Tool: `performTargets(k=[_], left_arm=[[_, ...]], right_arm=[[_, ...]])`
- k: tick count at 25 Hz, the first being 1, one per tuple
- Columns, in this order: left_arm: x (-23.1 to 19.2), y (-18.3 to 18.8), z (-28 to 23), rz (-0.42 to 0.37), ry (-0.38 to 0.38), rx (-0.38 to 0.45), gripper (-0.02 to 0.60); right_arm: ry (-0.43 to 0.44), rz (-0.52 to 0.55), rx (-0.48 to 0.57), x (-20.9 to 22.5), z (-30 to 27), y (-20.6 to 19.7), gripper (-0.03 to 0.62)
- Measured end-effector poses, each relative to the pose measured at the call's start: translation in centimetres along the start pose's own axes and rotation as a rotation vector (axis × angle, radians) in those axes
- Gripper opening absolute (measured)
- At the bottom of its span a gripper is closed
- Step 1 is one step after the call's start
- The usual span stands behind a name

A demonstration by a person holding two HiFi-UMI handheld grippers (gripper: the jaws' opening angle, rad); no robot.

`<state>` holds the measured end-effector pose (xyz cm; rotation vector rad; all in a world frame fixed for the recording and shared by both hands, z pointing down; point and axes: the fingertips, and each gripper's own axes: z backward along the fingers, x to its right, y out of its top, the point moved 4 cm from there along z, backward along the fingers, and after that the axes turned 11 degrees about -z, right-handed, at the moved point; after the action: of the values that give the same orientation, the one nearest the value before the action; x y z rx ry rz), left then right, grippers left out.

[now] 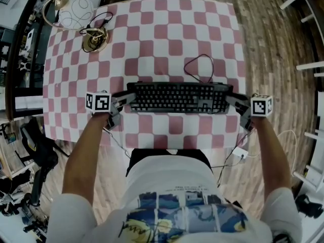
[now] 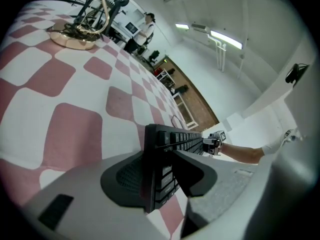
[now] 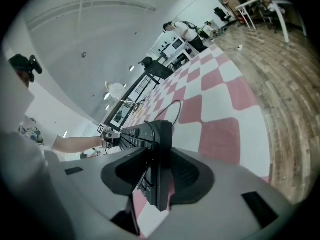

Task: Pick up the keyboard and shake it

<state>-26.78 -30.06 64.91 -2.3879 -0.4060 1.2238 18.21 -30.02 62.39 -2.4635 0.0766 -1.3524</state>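
Far left, at the back corner of the checked tablecloth (image 1: 167, 29): a lamp (image 1: 76, 9) with a round glass shade, well apart from the work. No conflict expected.

Left gripper (image 1: 129, 99): the jaws are closed onto the left short end of the keyboard (image 1: 177, 97), one pad on the key side and one on the underside. The opening is fairly wide only because the keyboard's edge fills it. I take the end grip as deliberate: it leaves the keys free and gives leverage for shaking.

Keyboard: it lies crosswise near the front edge of the table, spanning between both grippers. I cannot tell whether it has cleared the cloth. Its cable (image 1: 200, 67) loops loosely behind it across the cloth. In my judgement the slack should allow a short lift, though a hard shake may tug it.

Right gripper (image 1: 230, 99): it mirrors the left, jaws clamped on the right short end, pads above and below. With both ends pinched the keyboard should not pivot.

Status, as I judge it: the grasp is made and the shaking is yet to come.
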Motion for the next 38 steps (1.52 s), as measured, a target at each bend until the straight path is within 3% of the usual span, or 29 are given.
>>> performTargets(k=[5,9,15,31,38], left_arm=[[1.7,0.9,1.0,-0.06,0.021,0.065,0.16],[2.9,1.8,1.9,-0.113,0.058,0.116,0.161],[5.3,2.9,3.8,-0.175,0.086,0.193,0.164],[13.0,7.8,9.1,-0.372,0.156,0.411,0.178],[17.3,10.3,11.7,-0.514,0.174,0.505,0.177]], right_arm=[[-0.051,0.046,0.037,0.1,2.0,0.7,0.146],[-0.004,0.155,0.055,-2.7,2.3,2.4,0.147],[-0.028,0.209,0.099,-4.4,4.2,3.2,0.146],[0.004,0.59,0.27,-14.7,10.3,7.7,0.146],[0.003,0.759,0.352,-19.0,13.4,8.5,0.146]])
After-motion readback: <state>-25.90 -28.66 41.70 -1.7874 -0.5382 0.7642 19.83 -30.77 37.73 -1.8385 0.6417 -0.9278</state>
